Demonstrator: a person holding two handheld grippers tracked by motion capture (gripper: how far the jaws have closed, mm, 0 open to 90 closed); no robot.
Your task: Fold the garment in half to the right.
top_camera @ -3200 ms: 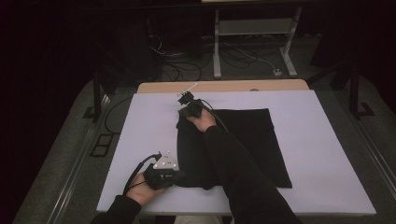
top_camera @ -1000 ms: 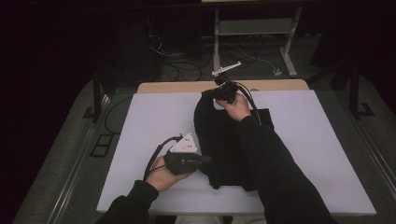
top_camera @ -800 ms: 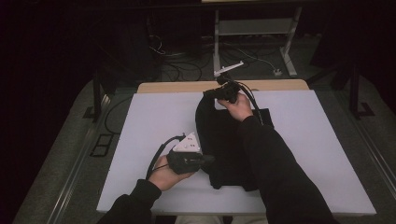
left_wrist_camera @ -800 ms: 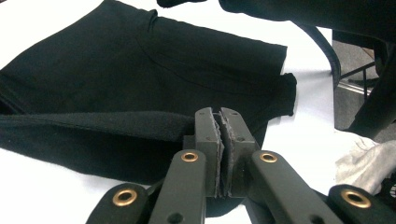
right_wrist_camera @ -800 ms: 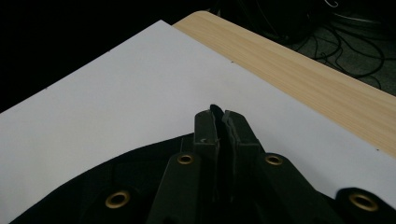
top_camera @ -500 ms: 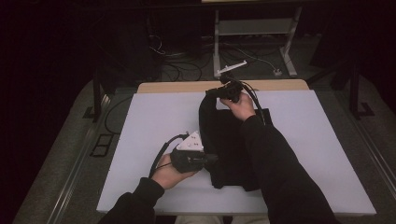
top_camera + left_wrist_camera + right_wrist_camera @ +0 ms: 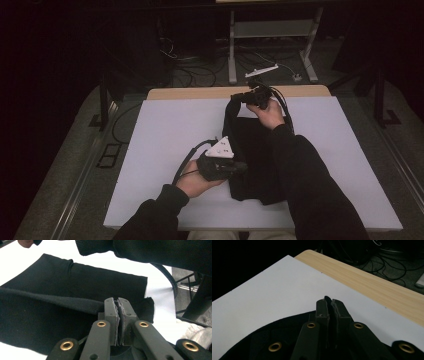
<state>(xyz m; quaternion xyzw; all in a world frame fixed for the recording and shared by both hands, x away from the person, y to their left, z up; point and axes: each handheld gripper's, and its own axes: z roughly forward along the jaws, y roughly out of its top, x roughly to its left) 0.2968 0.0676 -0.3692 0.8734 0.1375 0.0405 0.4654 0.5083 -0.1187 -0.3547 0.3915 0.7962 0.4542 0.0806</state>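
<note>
On white table (image 7: 165,130): both grippers (left (image 7: 117,308), right (image 7: 329,305)) clenched on black cloth (image 7: 252,150).

dim lab: floor cables (image 7: 200,70), metal stand (image 7: 270,35)

No readable text, labels or numbers anywhere

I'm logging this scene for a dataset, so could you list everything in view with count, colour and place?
Cloth: one, black, mid-table, partly folded, pinched at its near and far edges.
Table: one, white top with a wooden strip along the far edge.
Cables: several, dark, on the floor beyond the table.
Stand: one, pale metal, on the floor behind.
Left gripper: one, black, shut on the near edge of the cloth.
Right gripper: one, black, shut on the far edge.
</note>
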